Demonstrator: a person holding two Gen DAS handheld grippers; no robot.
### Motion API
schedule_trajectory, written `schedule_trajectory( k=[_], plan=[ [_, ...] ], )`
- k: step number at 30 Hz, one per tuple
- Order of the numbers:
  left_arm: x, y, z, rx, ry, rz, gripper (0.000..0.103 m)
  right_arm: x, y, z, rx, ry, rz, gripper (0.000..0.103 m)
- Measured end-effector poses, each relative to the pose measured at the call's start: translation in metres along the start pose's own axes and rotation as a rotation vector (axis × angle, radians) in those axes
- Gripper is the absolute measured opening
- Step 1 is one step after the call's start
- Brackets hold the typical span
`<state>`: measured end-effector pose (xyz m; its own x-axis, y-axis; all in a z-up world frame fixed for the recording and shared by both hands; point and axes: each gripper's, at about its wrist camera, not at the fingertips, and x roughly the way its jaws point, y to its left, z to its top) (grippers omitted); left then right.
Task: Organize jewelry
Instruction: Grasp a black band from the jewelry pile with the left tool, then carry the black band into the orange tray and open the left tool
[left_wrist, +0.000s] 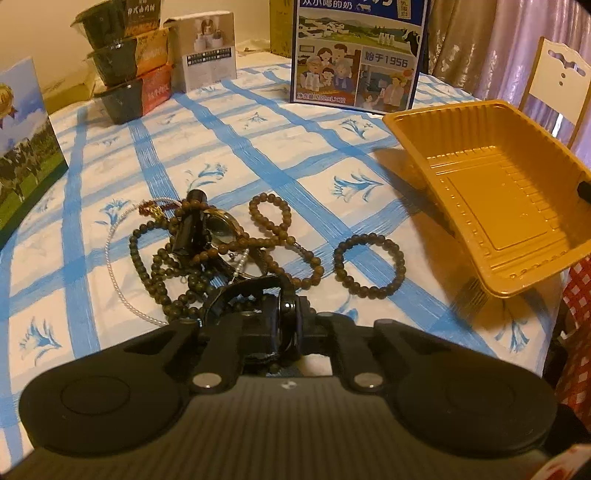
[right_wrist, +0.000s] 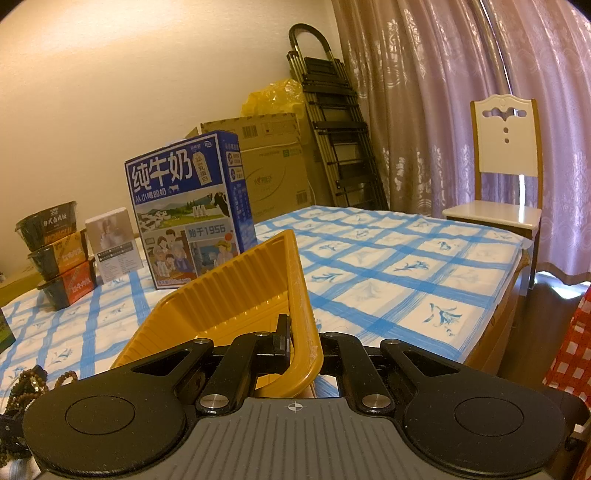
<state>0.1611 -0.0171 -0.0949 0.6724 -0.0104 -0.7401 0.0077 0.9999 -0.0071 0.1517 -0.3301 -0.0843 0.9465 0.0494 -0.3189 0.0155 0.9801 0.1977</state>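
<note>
Left gripper (left_wrist: 284, 325): its jaws are pressed together on a black watch (left_wrist: 285, 315), pinching the round case and strap just above the tablecloth, at the near edge of the jewelry pile.
Right gripper (right_wrist: 303, 341): pinches the rim of the yellow tray (right_wrist: 236, 295); one finger (right_wrist: 282, 338) sits inside the wall, the other is hidden behind it. The tray is tilted, its far side up.
Yellow tray, left view (left_wrist: 517, 177): lifted off the cloth on the right, open side facing the pile, nothing lying in it; a black fingertip (left_wrist: 583, 190) shows at its right rim.
Jewelry pile (left_wrist: 199, 240): a tangle of dark wooden bead strands, a gold-rimmed watch (left_wrist: 221, 229), and a white pearl string (left_wrist: 122, 266) trailing to the left.
Brown bead loop (left_wrist: 269, 214): touching the pile's right side, twisted into a figure-eight.
Dark bead bracelet (left_wrist: 369, 266): lies alone on the cloth, between the pile and the tray.
Tablecloth (left_wrist: 258, 147): white with blue checks and blue flowers.
Milk carton box (right_wrist: 188, 210): blue, upright at the far edge of the table.
Stacked food bowls (right_wrist: 59, 254): three, left of a small white box (right_wrist: 114, 243).
Chair (right_wrist: 502, 177): white-backed, beyond the table, before the pink curtain (right_wrist: 461, 92).
Folded ladder (right_wrist: 332, 118): leans on the wall beside a cardboard box (right_wrist: 273, 162).
</note>
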Motion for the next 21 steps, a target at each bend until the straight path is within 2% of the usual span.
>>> schedule_trajectory(
  k=[7,15,21],
  plan=[
    [-0.024,-0.002,0.008,-0.017,-0.046,-0.024,0.008,0.000,-0.001,0.000,-0.001,0.001,0.002,0.006],
    [-0.049,-0.035,0.035,-0.059,-0.104,-0.173,0.008,0.000,0.011,-0.003,-0.014,0.000,-0.005,0.006],
    [-0.037,-0.081,0.053,-0.025,-0.126,-0.259,0.008,-0.001,0.019,-0.004,-0.025,0.001,-0.004,0.006]
  ],
)
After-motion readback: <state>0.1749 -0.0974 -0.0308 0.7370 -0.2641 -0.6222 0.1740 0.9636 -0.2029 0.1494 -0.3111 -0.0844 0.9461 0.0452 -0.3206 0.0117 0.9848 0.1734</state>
